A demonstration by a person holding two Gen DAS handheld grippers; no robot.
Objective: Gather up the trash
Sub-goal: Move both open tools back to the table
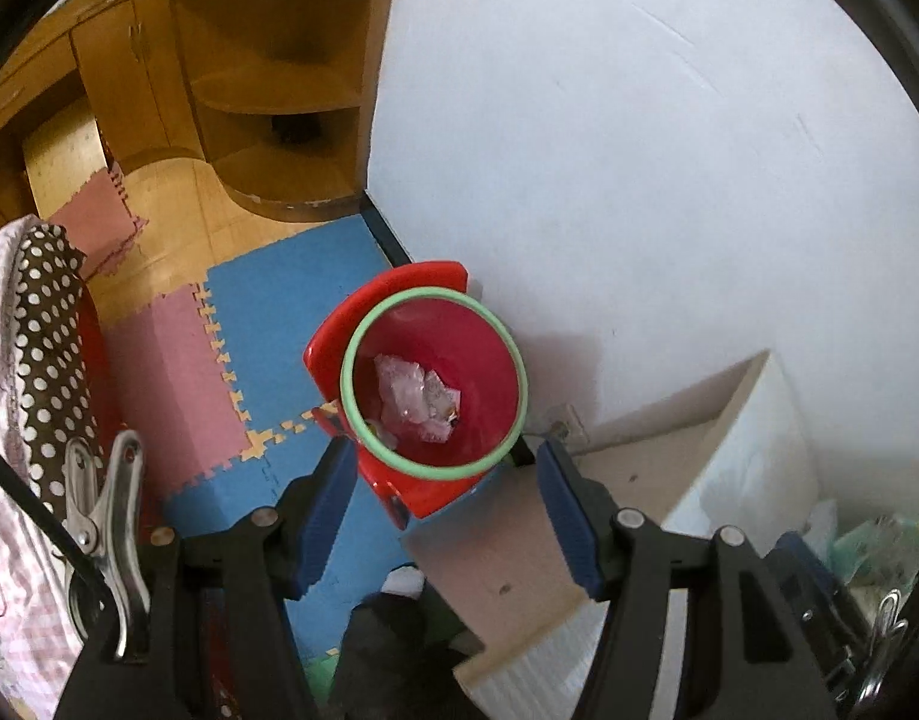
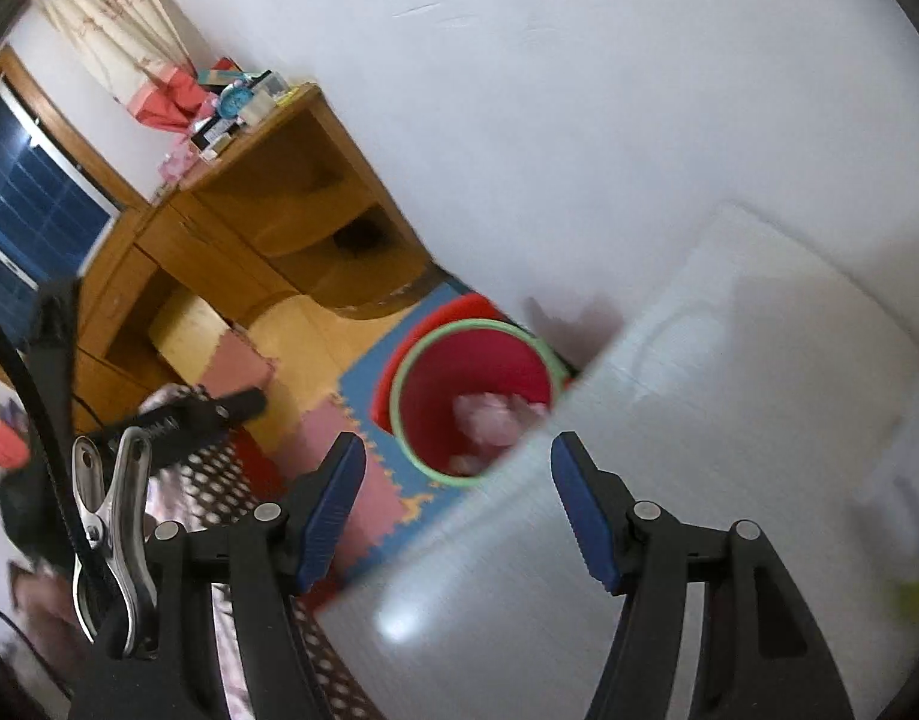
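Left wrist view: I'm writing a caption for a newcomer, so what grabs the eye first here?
The red bin with its green rim, standing on the blue floor mat against the white wall, with crumpled pink wrappers inside. The open left gripper hangs empty just above it. A wooden corner shelf fills the upper left.

A wooden corner cabinet (image 1: 267, 90) with open curved shelves stands at far left against the white wall (image 1: 639, 150). Blue and pink foam floor mats (image 1: 219, 360) cover part of the wooden floor. A polka-dot cloth (image 1: 45, 330) lies at near left. A dark window (image 2: 27, 210) shows far left, beside a curtain (image 2: 105, 18)
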